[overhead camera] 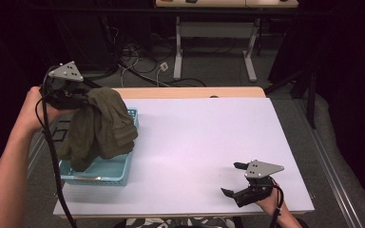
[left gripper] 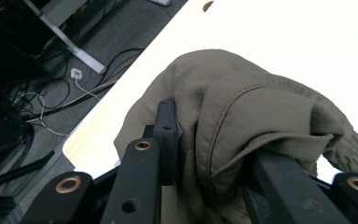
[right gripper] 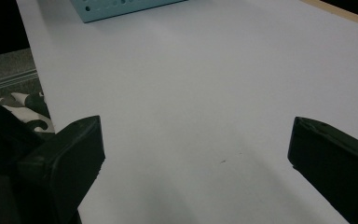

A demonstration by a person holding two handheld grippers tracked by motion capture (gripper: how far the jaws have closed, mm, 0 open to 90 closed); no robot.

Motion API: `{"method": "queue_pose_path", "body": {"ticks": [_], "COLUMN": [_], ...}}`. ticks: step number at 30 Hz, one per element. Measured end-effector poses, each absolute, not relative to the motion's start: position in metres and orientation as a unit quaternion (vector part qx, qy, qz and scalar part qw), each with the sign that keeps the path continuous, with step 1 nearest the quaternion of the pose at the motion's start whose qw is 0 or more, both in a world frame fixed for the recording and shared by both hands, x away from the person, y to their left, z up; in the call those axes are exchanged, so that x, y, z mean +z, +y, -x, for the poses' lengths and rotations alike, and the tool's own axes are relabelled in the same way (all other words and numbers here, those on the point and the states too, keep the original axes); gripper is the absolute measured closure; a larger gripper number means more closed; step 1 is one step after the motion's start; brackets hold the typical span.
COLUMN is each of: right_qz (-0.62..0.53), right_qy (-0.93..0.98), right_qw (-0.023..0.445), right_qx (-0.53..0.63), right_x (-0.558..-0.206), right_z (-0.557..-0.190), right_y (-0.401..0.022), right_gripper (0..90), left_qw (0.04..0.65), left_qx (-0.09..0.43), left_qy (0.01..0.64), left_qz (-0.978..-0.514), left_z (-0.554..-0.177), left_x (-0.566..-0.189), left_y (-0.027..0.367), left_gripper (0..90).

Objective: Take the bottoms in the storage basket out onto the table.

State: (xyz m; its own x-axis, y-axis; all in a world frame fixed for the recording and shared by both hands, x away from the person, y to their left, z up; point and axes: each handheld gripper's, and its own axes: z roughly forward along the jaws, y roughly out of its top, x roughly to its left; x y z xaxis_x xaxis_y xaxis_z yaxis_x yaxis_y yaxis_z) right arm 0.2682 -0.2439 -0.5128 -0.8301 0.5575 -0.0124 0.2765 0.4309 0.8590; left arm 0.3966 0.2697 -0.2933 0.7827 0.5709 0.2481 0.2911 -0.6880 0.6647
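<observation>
An olive-green garment [overhead camera: 102,128] hangs bunched above a light blue basket [overhead camera: 100,173] at the table's left side. My left gripper [overhead camera: 83,99] is shut on the garment's top, holding it up over the basket; its lower folds reach into the basket. In the left gripper view the cloth [left gripper: 242,121] fills the space between the two black jaws and drapes over them. My right gripper [overhead camera: 235,179] rests low near the table's front right, held by a hand, with its jaws wide apart and nothing between them. The right gripper [right gripper: 196,154] looks across bare white tabletop toward the basket corner [right gripper: 121,7].
The white table surface [overhead camera: 204,142] stretches between the basket and the right gripper. A wooden strip [overhead camera: 190,92] edges the far side. Cables [overhead camera: 142,61] and a desk frame [overhead camera: 214,47] lie on the floor beyond. The left gripper's cable [overhead camera: 52,156] trails down the table's left side.
</observation>
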Motion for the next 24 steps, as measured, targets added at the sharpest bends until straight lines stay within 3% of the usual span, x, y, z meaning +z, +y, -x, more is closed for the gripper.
{"method": "queue_pose_path", "body": {"ticks": [24], "right_qz": [-0.251], "right_qy": [0.832], "right_qw": [0.150], "right_qx": [0.471], "right_x": [-0.513], "right_z": [-0.268], "right_y": [-0.244], "right_gripper": [3.5], "left_qw": [0.276], "left_qx": [0.183], "left_qy": [0.179], "left_qz": [-0.926], "left_z": [-0.392], "left_x": [-0.281], "left_y": [0.234], "left_gripper": [74.5]}}
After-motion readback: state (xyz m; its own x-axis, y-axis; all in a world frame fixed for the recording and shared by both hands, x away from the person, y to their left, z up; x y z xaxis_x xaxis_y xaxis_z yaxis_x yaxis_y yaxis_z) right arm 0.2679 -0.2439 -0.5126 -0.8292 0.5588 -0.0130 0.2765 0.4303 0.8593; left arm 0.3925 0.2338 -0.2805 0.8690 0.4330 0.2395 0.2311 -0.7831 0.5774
